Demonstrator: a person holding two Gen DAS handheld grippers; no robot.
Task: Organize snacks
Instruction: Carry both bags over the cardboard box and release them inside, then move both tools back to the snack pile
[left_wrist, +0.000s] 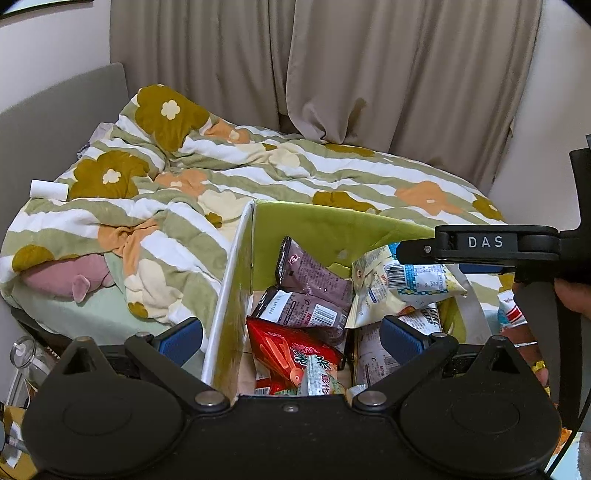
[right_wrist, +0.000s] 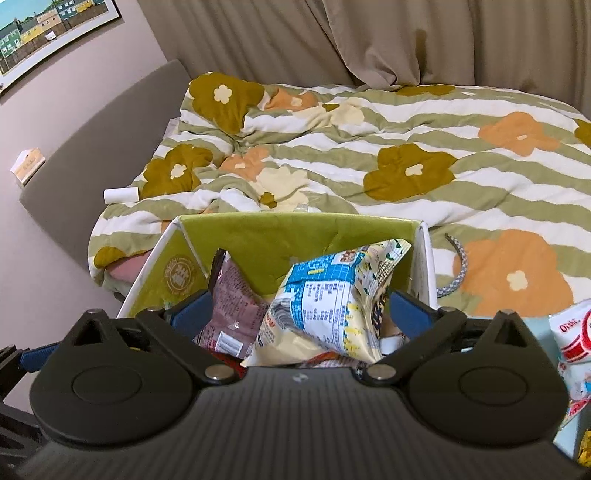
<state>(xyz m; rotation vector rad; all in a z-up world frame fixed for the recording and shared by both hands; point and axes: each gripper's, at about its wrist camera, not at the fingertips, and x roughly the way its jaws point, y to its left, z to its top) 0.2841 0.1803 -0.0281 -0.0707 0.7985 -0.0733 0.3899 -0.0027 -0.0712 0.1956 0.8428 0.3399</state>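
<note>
Currently loading: my right gripper (right_wrist: 299, 314), fingers wide, sits over the pale blue-and-yellow snack bag (right_wrist: 325, 306) lying unheld atop packets in the green box (right_wrist: 280, 236). Left gripper (left_wrist: 291, 336) wide, straddling the box wall. Next, probably: fetch the Oishi bag (right_wrist: 574, 334) beside it.

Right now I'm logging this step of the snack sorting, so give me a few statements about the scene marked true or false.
1. The green box sits beside a bed with a floral quilt. True.
2. The box holds no snacks yet. False: it holds several packets, among them purple packets and a red packet.
3. The right gripper has its fingers open on either side of the blue-and-yellow packet. True.
4. The left gripper is clamped on the red packet. False: its fingers are spread wide, holding nothing.
5. A white roll lies inside the box. False: it lies on the quilt near the headboard.
</note>
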